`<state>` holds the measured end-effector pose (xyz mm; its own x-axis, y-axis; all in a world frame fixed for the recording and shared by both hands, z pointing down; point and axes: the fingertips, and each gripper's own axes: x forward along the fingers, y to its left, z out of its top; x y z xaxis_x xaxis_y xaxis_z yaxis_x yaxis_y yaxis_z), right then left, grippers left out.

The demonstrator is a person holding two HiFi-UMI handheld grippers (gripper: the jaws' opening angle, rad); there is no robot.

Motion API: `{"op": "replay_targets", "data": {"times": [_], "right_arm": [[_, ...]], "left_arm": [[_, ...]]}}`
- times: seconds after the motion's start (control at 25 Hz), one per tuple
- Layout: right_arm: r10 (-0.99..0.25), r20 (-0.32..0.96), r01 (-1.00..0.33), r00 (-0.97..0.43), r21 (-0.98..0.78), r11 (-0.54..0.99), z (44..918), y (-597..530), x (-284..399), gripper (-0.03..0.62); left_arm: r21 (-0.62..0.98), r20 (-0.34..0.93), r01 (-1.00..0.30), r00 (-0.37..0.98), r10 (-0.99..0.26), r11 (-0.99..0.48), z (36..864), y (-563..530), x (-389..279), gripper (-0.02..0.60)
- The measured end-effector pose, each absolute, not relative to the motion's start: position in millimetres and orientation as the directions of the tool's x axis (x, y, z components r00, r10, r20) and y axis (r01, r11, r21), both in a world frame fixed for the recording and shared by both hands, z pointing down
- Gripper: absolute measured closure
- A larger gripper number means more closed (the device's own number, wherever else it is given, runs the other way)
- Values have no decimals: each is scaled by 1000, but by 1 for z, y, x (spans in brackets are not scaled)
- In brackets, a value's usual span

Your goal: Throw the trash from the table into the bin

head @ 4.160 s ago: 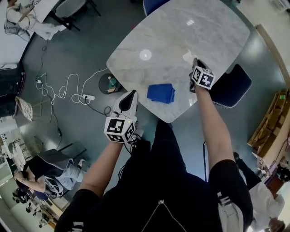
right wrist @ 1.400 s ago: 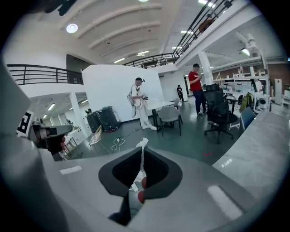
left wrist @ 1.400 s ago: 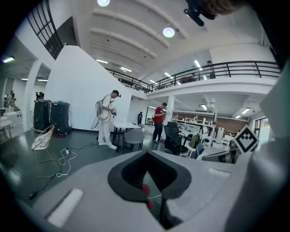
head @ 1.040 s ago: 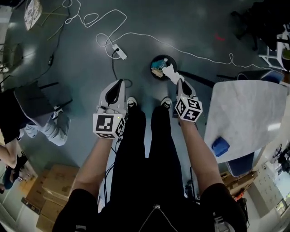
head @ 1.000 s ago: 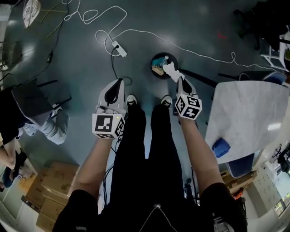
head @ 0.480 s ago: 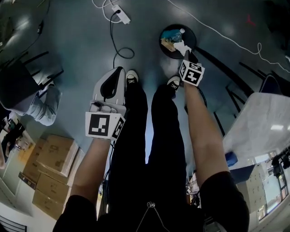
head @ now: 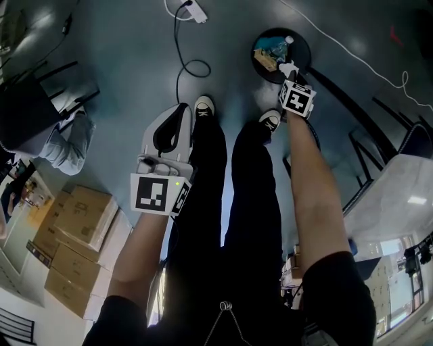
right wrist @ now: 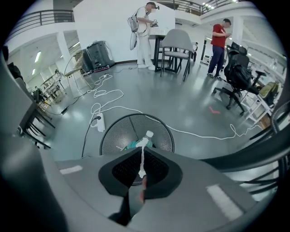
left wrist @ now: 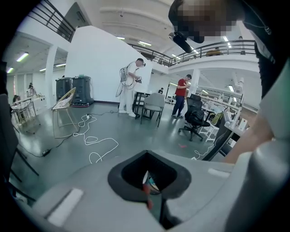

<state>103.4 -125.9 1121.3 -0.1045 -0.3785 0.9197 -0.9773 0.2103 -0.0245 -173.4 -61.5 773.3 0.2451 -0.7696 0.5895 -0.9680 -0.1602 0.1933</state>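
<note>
A black mesh bin (head: 265,42) stands on the grey floor ahead of the person's shoes and holds a plastic bottle (right wrist: 148,134) and other scraps. My right gripper (head: 289,76) hangs over the bin's near rim, shut on a crumpled white tissue (head: 291,67). In the right gripper view the tissue (right wrist: 142,159) shows as a thin white strip pinched between the pads, above the bin (right wrist: 113,136). My left gripper (head: 181,109) is held low beside the left leg, shut with nothing in it. It is also shut in its own view (left wrist: 152,192).
The marble table (head: 406,203) sits at the right edge. A power strip with white cable (head: 193,10) lies left of the bin. Dark chair legs (head: 375,132) stand at the right, cardboard boxes (head: 74,230) at the left near a seated person (head: 64,145).
Both grippers have sunk toward the floor. The right one has gone down with the tissue from above the bin to close over its near rim.
</note>
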Motion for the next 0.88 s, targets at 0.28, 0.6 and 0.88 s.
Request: {"op": "replay_targets", "data": {"times": [0.28, 0.6, 0.88], "right_arm": [[-352, 925, -978, -142, -77, 192, 1121, -123, 104, 471], [-477, 858, -968, -192, -85, 235, 989, -132, 92, 548], [-605, 734, -946, -308, -169, 277, 721, -116, 72, 565]], "left_arm": [[192, 581, -967, 248, -775, -166, 762, -69, -160, 580], [221, 494, -952, 295, -818, -211, 681, -94, -149, 581], [213, 409, -911, 412, -814, -354, 527, -123, -121, 580]]}}
